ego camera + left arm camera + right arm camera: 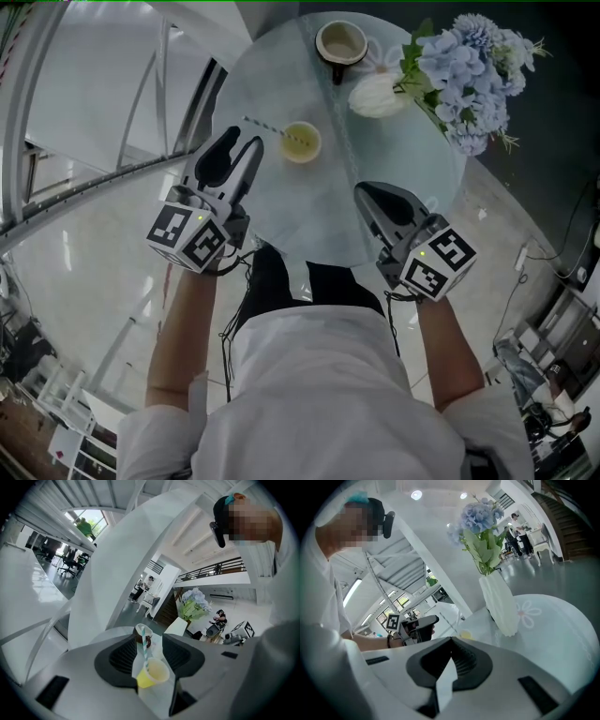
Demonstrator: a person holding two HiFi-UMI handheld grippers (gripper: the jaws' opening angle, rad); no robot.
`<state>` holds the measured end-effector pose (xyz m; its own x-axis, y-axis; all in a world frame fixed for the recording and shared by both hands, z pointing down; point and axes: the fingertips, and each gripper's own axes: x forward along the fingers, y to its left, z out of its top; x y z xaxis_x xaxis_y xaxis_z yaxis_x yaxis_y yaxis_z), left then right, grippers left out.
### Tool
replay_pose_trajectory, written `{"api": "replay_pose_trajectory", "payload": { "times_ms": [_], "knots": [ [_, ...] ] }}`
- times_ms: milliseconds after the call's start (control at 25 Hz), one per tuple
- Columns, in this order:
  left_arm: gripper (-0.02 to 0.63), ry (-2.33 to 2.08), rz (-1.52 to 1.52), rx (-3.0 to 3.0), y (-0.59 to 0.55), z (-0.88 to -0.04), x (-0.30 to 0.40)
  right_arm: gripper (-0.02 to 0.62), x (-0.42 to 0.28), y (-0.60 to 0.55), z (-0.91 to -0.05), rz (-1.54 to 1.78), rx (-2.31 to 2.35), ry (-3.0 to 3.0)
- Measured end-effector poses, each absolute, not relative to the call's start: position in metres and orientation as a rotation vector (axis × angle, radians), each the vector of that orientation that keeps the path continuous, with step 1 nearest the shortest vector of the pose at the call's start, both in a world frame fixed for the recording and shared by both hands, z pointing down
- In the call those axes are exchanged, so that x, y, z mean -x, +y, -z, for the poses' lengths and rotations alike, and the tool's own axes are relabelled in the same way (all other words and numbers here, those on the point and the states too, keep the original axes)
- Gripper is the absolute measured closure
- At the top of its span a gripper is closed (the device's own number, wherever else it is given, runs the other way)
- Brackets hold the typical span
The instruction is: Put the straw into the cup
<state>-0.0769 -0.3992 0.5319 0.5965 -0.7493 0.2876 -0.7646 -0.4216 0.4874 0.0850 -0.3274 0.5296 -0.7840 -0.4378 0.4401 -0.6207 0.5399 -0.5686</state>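
A small yellow cup (301,142) stands near the middle of the round glass table (309,211). A blue-and-white striped straw (263,126) sits in it and leans out to the left. My left gripper (244,139) is open just left of the cup, its tips near the straw's free end. In the left gripper view the yellow cup (153,673) and the straw (143,651) show in the gap of my left gripper (151,639), with neither pad touching them. My right gripper (363,190) hovers over the table's near right part, shut and empty; its jaws meet in the right gripper view (451,641).
A brown mug (340,44) with a pale inside stands at the table's far side. Next to it is a white ribbed vase (379,95) with blue flowers (469,70). White railings and a glossy floor surround the table.
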Motion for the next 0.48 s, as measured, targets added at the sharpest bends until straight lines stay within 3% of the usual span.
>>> {"api": "replay_pose_trajectory", "payload": {
  "times_ms": [480],
  "knots": [
    [0.476, -1.138, -0.013, -2.336, -0.355, -0.476, 0.089, 0.574, -0.059, -0.32, -0.475, -0.946, -0.949, -2.621]
  ]
}}
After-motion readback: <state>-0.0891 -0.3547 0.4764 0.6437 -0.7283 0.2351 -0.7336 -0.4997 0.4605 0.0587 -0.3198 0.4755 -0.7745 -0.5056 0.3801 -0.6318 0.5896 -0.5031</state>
